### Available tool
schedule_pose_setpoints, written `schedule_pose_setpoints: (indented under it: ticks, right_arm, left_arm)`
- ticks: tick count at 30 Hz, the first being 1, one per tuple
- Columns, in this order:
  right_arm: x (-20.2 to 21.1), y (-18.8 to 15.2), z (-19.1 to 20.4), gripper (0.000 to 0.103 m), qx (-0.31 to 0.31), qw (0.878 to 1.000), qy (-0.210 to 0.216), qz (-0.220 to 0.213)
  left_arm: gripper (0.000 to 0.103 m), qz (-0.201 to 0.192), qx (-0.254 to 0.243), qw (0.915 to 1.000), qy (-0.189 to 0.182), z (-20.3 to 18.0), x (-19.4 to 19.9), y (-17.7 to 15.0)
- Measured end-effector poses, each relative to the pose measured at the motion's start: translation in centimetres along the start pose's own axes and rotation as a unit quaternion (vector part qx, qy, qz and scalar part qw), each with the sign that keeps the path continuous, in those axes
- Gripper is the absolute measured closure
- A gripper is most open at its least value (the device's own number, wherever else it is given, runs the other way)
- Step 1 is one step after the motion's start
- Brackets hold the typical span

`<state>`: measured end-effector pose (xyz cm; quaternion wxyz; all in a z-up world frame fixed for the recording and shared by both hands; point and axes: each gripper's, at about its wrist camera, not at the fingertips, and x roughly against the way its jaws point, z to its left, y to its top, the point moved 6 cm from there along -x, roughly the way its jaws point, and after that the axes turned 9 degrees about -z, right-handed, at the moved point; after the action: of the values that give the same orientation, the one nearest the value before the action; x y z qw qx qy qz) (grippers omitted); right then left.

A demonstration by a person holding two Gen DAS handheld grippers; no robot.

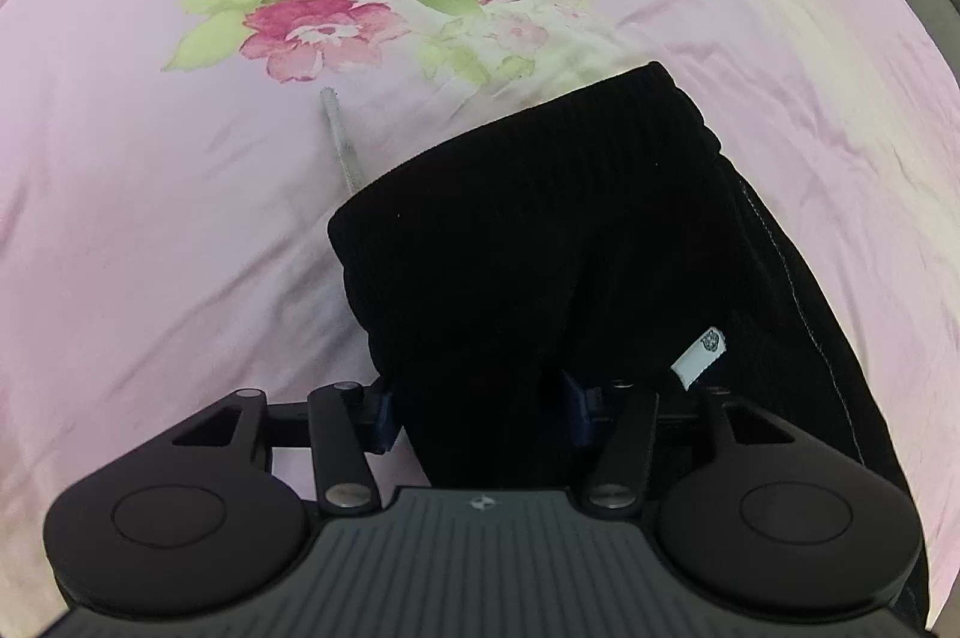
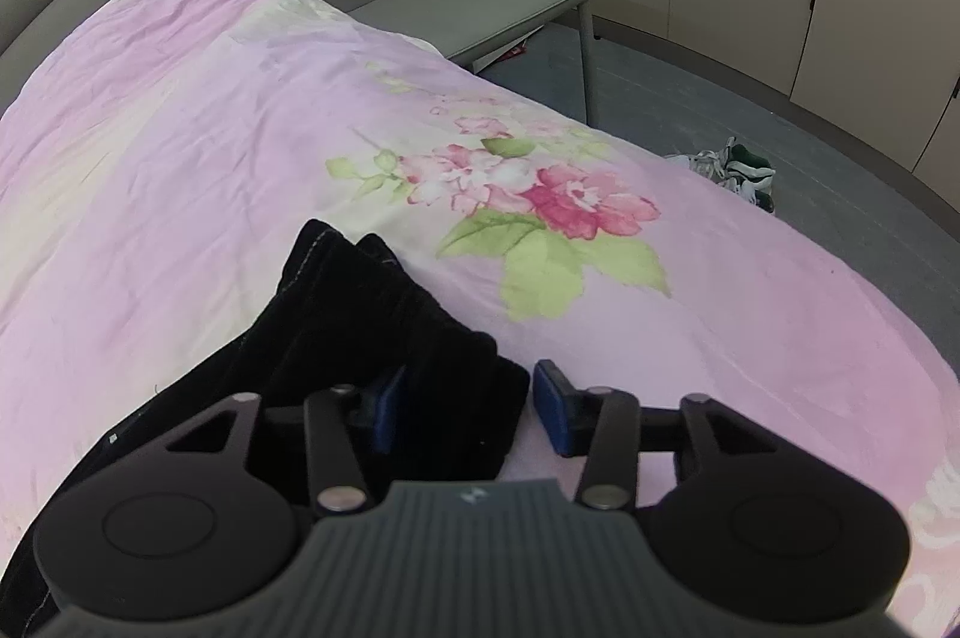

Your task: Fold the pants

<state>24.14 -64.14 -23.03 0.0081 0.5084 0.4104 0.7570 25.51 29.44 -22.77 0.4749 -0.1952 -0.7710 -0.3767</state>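
Two tools straddle the black pants (image 1: 540,242) on the pink floral bed cover (image 1: 150,218); the left tool (image 1: 480,407) has its pads spread with bunched cloth between them, not clearly pinched; the right tool (image 2: 468,407) is spread around a folded edge; closing on too thin a layer could let the fold slip and sag apart.

Black pants (image 1: 528,242), pink floral bedspread (image 1: 150,218)
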Motion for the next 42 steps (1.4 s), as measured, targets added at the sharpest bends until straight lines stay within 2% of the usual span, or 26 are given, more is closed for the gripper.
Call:
schedule_pose_setpoints:
  ticks: [1,2,5,7,10,13,15,18,21,24,28,31,32,34,37,39,41,42]
  right_arm:
    - [0.3,0.4,0.0,0.045,0.014,1.000,-0.003,0.004]
    - [0.7,0.7,-0.1,0.042,0.033,0.999,-0.008,0.001]
    - [2.5,2.0,-0.1,0.036,0.083,0.996,-0.009,-0.017]
    - [3.8,2.8,0.4,0.036,0.109,0.994,0.000,-0.028]
    - [5.2,3.4,2.3,0.036,0.154,0.987,0.037,-0.034]
    - [5.8,3.6,4.6,0.039,0.184,0.980,0.068,-0.037]
    - [5.7,3.3,6.5,0.041,0.193,0.976,0.100,-0.028]
    - [5.7,1.7,10.5,0.045,0.220,0.963,0.157,-0.004]
    - [5.5,-0.9,15.3,0.047,0.275,0.938,0.211,0.021]
    - [5.4,-4.3,20.5,0.047,0.343,0.901,0.263,0.049]
    - [5.8,-9.5,27.3,0.047,0.443,0.831,0.329,0.076]
    - [6.3,-13.2,31.2,0.047,0.517,0.772,0.361,0.082]
    - [6.2,-14.1,32.2,0.047,0.538,0.755,0.366,0.082]
    - [5.8,-15.6,33.9,0.047,0.572,0.728,0.369,0.080]
    - [4.8,-17.0,35.2,0.047,0.604,0.703,0.367,0.078]
    - [3.8,-17.3,35.4,0.047,0.607,0.699,0.368,0.084]
    - [2.9,-17.6,35.5,0.051,0.600,0.703,0.372,0.090]
    - [2.8,-17.8,35.4,0.056,0.593,0.705,0.377,0.098]
  left_arm:
    - [0.030,0.005,-0.011,0.9999,0.000,0.0,0.6,0.1]
    - [0.027,0.007,-0.028,0.9996,0.008,0.1,1.3,0.4]
    - [0.026,0.002,-0.089,0.9952,0.040,-0.4,4.0,0.9]
    - [0.028,-0.011,-0.125,0.9915,0.033,-1.4,6.1,1.1]
    - [0.028,-0.041,-0.198,0.9794,-0.008,-5.3,9.2,1.3]
    - [0.028,-0.068,-0.278,0.9568,-0.052,-10.4,10.8,0.6]
    - [0.028,-0.080,-0.340,0.9332,-0.085,-14.5,10.7,-0.5]
    - [0.028,-0.068,-0.408,0.9016,-0.127,-19.9,9.4,-2.8]
    - [0.028,-0.045,-0.466,0.8698,-0.156,-24.6,7.2,-5.1]
    - [0.028,-0.025,-0.518,0.8381,-0.168,-28.5,4.8,-7.6]
    - [0.028,-0.008,-0.573,0.7990,-0.181,-31.9,1.8,-10.8]
    - [0.028,-0.001,-0.606,0.7705,-0.199,-33.5,0.4,-13.0]
    - [0.028,0.001,-0.617,0.7606,-0.201,-33.9,0.1,-13.6]
    - [0.028,0.006,-0.634,0.7467,-0.201,-34.8,-1.1,-14.7]
    - [0.028,0.015,-0.654,0.7295,-0.200,-35.7,-2.8,-16.0]
    - [0.028,0.018,-0.663,0.7233,-0.194,-36.0,-3.9,-16.7]
    - [0.029,0.022,-0.660,0.7253,-0.195,-36.0,-4.8,-17.1]
    - [0.038,0.027,-0.654,0.7295,-0.197,-36.0,-5.1,-17.2]
